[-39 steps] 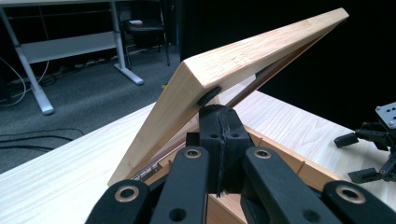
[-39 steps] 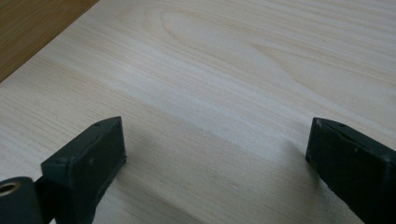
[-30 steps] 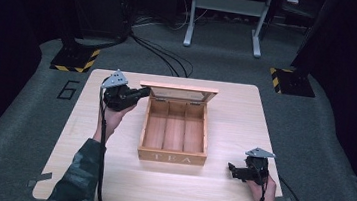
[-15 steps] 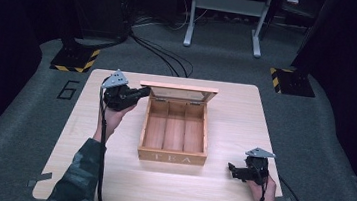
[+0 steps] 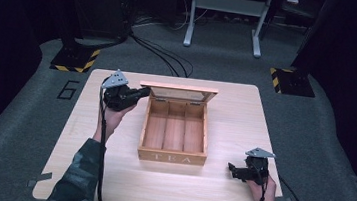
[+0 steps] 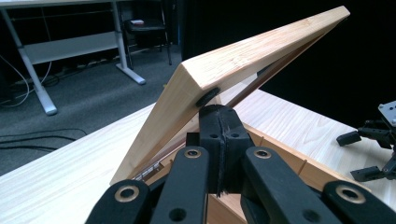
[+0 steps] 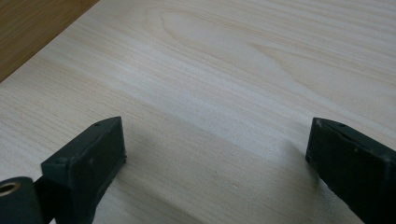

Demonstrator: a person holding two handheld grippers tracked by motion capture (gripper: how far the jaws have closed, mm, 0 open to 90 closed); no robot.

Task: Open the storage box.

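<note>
- We see a dark room with a grey carpeted floor (image 5: 22, 129), a metal desk frame (image 5: 225, 15) at the back, black cables (image 5: 156, 53) trailing toward us, and two yellow-and-black striped bases (image 5: 72, 59) flanking the far side.
- A light wooden table (image 5: 245, 117) fills the middle of the high view.
- On its centre stands a wooden tea box (image 5: 172, 156) marked TEA, with three empty compartments; its lid (image 5: 179, 87) is tilted up at the far edge.
- Our left gripper (image 5: 139, 93) sits at the lid's left corner, jaws pressed together and tips right against the lid's underside.
- Our right gripper (image 5: 232, 169) rests low over bare table near the front right, jaws spread wide with nothing between them, well apart from the box.
</note>
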